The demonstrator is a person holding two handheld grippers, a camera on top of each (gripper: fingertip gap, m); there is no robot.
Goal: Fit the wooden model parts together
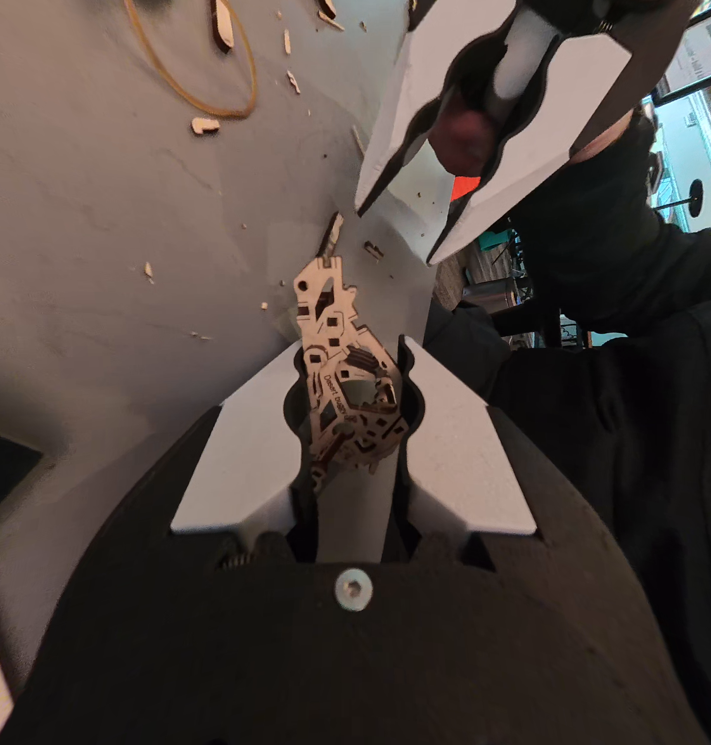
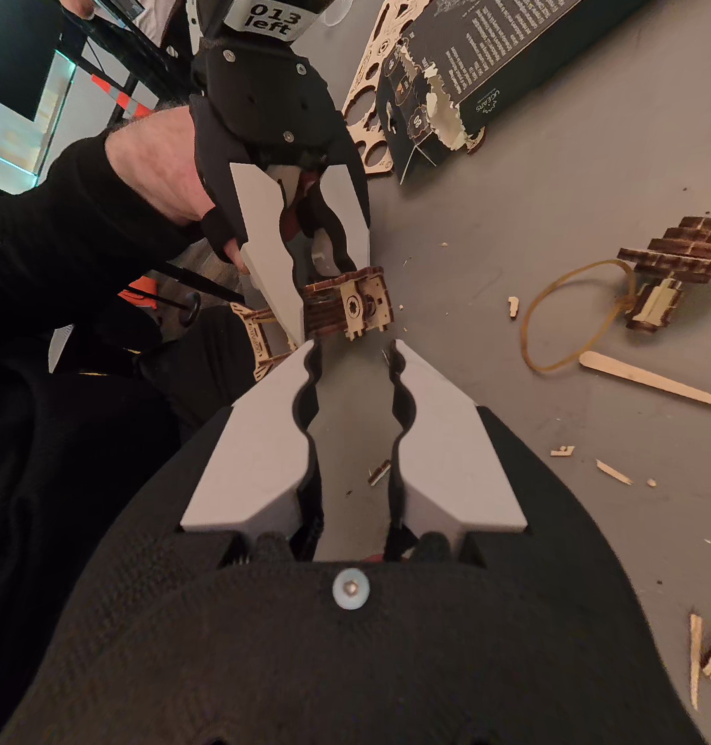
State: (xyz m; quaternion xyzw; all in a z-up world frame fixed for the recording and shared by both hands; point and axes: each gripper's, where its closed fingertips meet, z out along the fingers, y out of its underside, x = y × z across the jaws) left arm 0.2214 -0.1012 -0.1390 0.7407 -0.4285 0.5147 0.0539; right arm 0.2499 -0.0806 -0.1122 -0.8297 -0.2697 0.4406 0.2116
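Note:
My left gripper is shut on a partly built wooden model of pale laser-cut plywood and holds it above the grey table. The right wrist view shows the same model as a small boxy block with a hub on its face, clamped at the left gripper's tips. My right gripper is open and empty, its tips just short of the model. In the left wrist view the right gripper hangs open above and to the right of the model.
A rubber band lies right of the grippers, looped to a stacked wooden part. A wooden stick lies below it. A black box rests on a cut-out plywood sheet at the back. Wood scraps litter the table. The gap from one gripper's tips to the other's is roughly 5 centimeters.

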